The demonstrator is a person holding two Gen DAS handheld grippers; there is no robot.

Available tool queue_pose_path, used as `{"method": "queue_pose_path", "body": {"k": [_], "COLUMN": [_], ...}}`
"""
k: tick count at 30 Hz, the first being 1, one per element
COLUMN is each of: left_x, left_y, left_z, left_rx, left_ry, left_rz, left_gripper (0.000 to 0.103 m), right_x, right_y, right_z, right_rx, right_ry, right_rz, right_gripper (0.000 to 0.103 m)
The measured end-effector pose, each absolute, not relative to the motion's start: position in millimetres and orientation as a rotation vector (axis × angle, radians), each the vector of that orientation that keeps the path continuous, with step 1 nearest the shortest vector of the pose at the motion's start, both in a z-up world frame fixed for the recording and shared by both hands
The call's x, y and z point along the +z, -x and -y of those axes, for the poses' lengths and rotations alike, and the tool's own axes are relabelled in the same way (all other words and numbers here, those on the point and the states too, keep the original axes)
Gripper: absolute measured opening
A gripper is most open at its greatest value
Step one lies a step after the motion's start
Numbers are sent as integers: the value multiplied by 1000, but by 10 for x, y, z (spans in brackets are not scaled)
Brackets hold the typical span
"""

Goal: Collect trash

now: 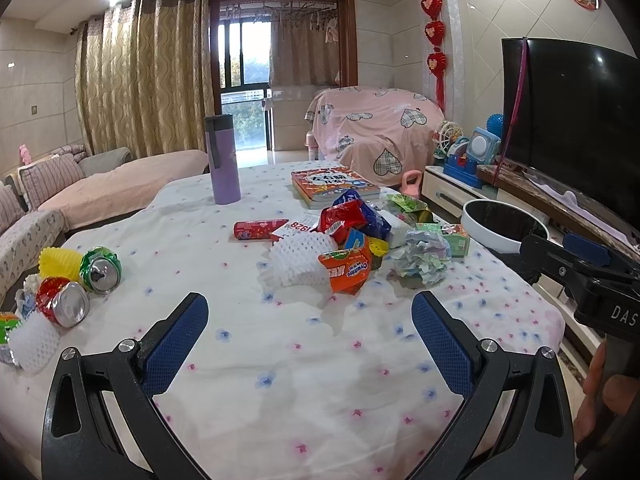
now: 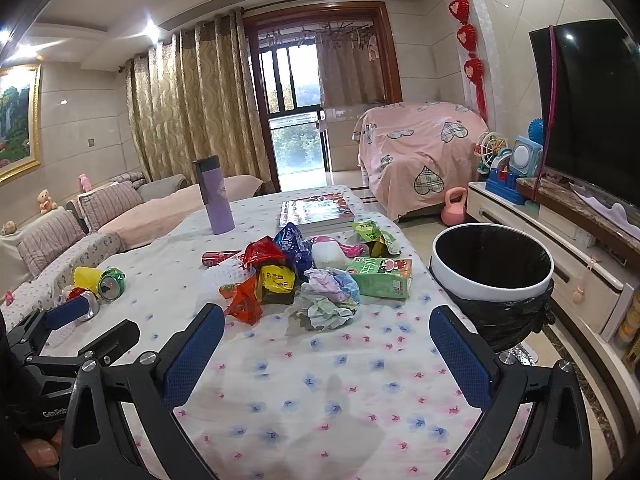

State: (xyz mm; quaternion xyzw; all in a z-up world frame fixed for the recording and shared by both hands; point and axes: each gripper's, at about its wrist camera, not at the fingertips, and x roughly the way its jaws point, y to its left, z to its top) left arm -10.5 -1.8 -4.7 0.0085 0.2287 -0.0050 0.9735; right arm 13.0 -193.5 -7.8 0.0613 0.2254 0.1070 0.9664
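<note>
Floral tablecloth (image 2: 320, 380); heaped wrappers (image 2: 280, 272); bin (image 2: 492, 280)

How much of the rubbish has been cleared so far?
Nothing visibly done: the bin shows only its black liner. Both claws, left and right, hang open and hold nothing. Left to do: the wrapper pile, crumpled paper, green carton and cans.
</note>
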Motion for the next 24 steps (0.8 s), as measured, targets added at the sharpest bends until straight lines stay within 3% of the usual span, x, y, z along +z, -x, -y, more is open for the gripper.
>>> {"method": "queue_pose_path", "body": {"k": [24], "left_x": [-258], "left_y": [-520], "left_z": [-120], "left_rx": [-51], "left_ry": [65], "left_rz": [-631], "left_gripper": [103], "right_x": [-279], "right_y": [-531], "right_z": [2013], "right_rx": [280], "right_ry": [-197], "right_rz": [-556], "right_gripper": [102]}}
